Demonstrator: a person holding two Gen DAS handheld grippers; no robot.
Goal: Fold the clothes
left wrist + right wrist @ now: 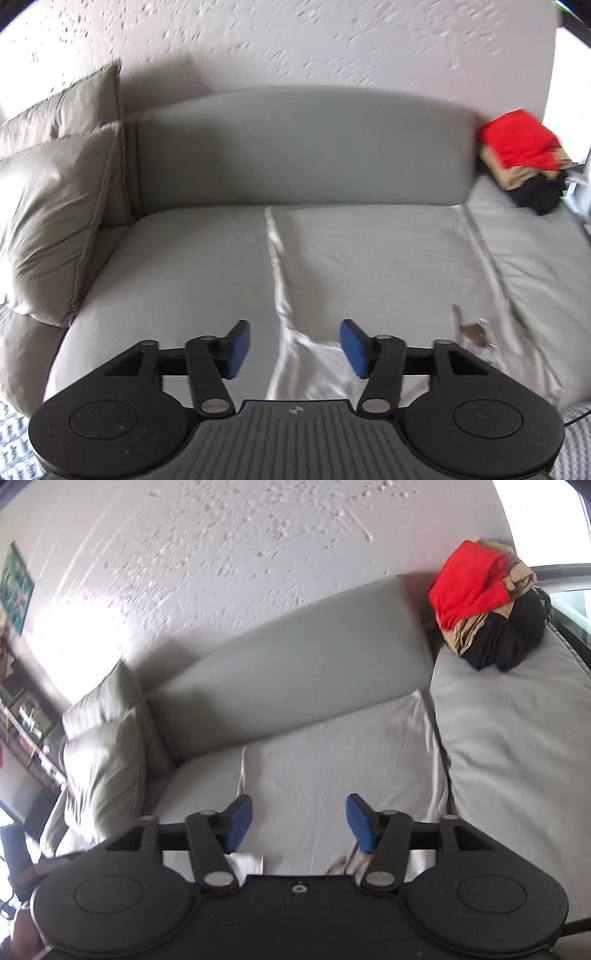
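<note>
Both grippers, left (pixel 295 349) and right (pixel 299 823), are hanging wide open, gripping nothing, over a white garment (pixel 332 760) that's lying flat on the grey sofa (pixel 303 147). Folded clothes pile (pixel 487 602) is sitting far right.

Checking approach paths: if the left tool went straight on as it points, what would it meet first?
Probably the white garment spread on the sofa seat, between the open left tool's fingers; depth is unclear.
</note>
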